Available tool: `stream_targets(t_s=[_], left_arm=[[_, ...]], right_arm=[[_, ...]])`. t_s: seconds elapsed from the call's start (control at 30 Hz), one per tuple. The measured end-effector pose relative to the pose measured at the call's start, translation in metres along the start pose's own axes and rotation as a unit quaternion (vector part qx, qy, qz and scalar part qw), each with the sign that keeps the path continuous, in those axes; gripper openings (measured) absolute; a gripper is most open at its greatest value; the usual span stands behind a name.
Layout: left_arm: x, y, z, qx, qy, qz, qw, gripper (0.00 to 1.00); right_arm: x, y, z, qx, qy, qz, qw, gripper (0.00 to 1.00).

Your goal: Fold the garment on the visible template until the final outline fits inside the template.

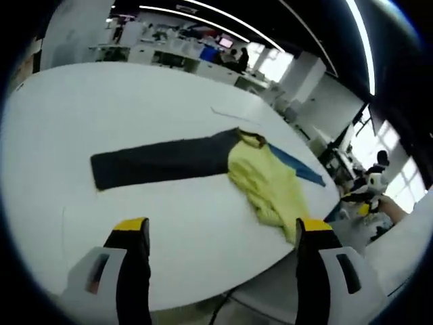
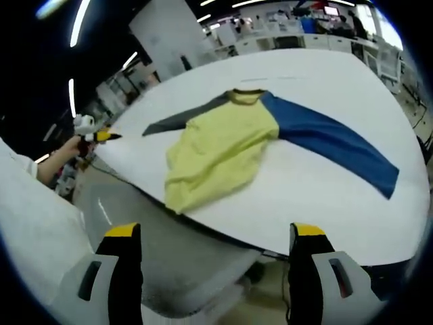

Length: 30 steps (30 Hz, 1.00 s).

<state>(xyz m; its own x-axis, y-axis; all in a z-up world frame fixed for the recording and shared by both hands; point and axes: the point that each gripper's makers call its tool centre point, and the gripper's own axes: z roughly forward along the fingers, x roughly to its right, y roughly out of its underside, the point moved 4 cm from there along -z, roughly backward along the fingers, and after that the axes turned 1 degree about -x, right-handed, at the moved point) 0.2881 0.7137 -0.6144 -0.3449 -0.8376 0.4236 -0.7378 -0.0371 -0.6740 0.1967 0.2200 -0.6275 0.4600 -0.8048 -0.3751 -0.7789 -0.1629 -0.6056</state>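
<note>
The shirt [image 2: 223, 145] lay unfolded near the table [image 1: 169, 223] edge, hem overhanging, sleeves outstretched, while the left gripper [image 1: 223, 237] and right gripper [image 2: 216, 244], jaws spread and empty, hovered back, apparently ready to begin folding.

White table [image 1: 61, 122] with a long-sleeved shirt [image 2: 223, 145] (yellow body, grey and blue sleeves) spread flat.

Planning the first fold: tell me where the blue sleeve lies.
In the right gripper view, the blue sleeve stretches flat across the white table from the shirt's yellow body toward the view's right, ending near the table's edge.
</note>
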Motion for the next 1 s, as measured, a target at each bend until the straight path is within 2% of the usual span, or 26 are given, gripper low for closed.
stream_targets(t_s=[0.47,0.73,1.0], left_arm=[[0.044,0.013,-0.001,-0.029,0.008,0.030,0.9991,0.94],[0.056,0.015,-0.005,-0.031,0.012,0.039,0.9987,0.98],[0.069,0.024,-0.008,-0.056,0.015,0.073,0.9956,0.99]], right_arm=[[0.001,0.000,-0.005,0.007,-0.005,-0.002,1.0000,0.90],[0.004,0.004,-0.009,0.008,-0.003,0.000,1.0000,0.90],[0.006,0.005,-0.012,0.015,-0.007,0.001,0.9999,0.92]])
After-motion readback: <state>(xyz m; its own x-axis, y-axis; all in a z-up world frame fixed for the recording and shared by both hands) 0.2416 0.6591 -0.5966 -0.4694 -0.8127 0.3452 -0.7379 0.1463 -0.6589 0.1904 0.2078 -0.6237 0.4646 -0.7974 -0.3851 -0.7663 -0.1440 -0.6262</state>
